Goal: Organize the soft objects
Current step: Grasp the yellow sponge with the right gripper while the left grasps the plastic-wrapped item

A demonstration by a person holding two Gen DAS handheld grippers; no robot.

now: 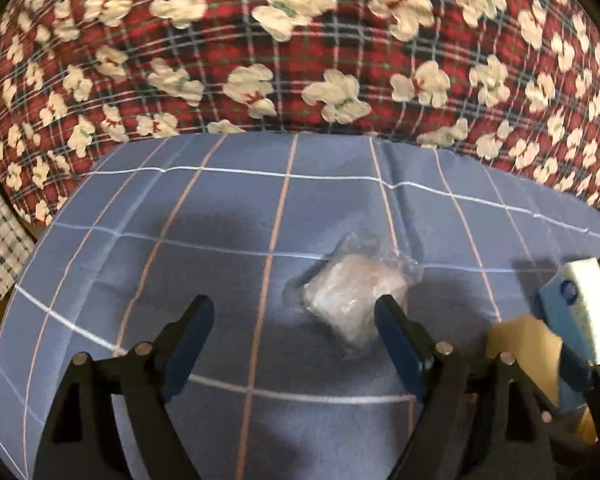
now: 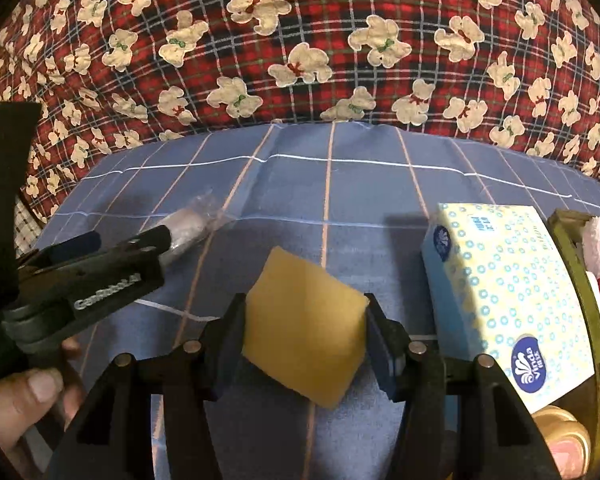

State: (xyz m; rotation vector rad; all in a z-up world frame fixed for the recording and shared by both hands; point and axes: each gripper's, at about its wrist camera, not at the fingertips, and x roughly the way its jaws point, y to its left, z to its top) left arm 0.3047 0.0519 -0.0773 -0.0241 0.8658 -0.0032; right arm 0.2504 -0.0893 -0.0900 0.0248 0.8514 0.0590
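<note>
A yellow sponge (image 2: 304, 336) is pinched between the pads of my right gripper (image 2: 305, 332), which is shut on it just above the blue checked sheet (image 2: 340, 184). In the left wrist view the sponge (image 1: 520, 340) shows at the right edge. A small clear-wrapped pale packet (image 1: 352, 300) lies on the sheet. My left gripper (image 1: 296, 312) is open around it; the packet sits against the right finger, with a wide gap to the left one. The right wrist view shows the left gripper (image 2: 128, 240) beside the packet (image 2: 188, 226), held by a person's hand (image 2: 20, 400).
A blue and yellow tissue box (image 2: 512, 300) lies right of the sponge. Beyond it, a gold-rimmed container (image 2: 580, 276) holds a white and red soft item (image 2: 598, 248). A red plaid quilt with bear prints (image 2: 300, 40) rises behind the sheet.
</note>
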